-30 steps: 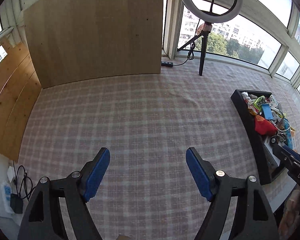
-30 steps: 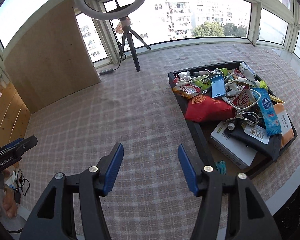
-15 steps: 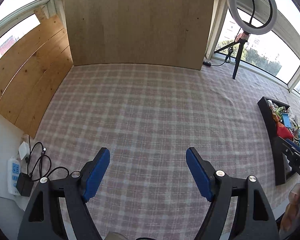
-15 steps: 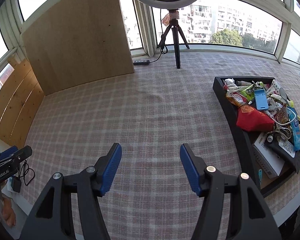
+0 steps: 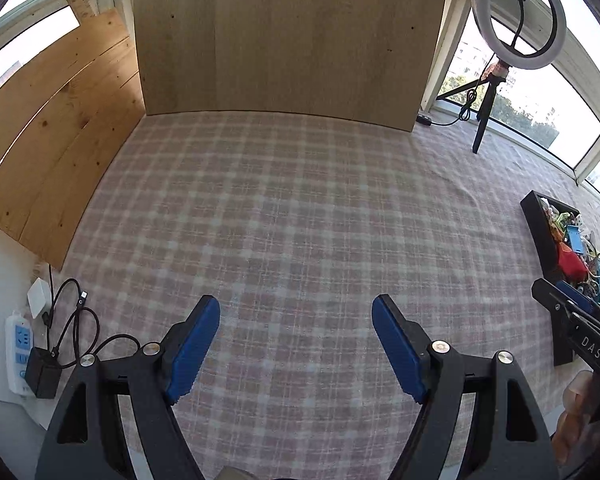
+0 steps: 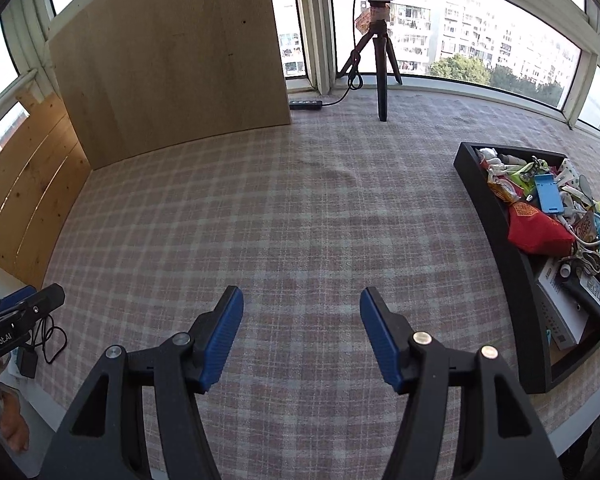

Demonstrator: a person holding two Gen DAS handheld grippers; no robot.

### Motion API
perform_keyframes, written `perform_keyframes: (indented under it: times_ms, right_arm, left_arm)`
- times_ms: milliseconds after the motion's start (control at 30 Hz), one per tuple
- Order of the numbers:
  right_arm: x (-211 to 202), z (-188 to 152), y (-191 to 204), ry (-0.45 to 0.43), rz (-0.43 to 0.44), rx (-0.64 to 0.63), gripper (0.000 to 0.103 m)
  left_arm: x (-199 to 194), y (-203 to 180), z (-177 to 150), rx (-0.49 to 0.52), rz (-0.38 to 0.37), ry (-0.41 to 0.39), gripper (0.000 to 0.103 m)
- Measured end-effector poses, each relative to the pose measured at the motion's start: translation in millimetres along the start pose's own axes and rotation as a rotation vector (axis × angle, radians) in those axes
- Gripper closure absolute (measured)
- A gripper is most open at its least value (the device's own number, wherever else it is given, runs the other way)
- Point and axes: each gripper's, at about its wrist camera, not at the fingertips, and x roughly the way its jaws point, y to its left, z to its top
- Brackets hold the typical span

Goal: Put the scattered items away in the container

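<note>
A table under a pink checked cloth (image 6: 300, 220) carries a black tray (image 6: 496, 220) near its right edge. A ring light's tripod (image 6: 382, 80) and a black power strip (image 6: 306, 105) stand at the far edge, beside a wooden board (image 6: 172, 60).

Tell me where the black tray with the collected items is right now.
The black tray sits at the right edge of the right wrist view on the plaid tablecloth, right of the right gripper. In the left wrist view it lies far right, beyond that gripper.
</note>
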Motion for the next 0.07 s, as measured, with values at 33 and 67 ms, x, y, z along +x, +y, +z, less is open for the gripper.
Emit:
perform_keyframes:
  times_ms: [33, 67]
  right_arm:
    - [0.9, -0.4, 1.5, 0.0, 0.0, 0.0, 0.043]
    - [2.3, -0.9, 3.4, 0.0, 0.0, 0.0, 0.043]
  left_arm:
    - [1.9, 1.6, 0.4, -0.002, -0.002, 0.0, 0.026]
    - [4.6, 3.5, 1.1, -0.006, -0.007, -0.003, 0.026]
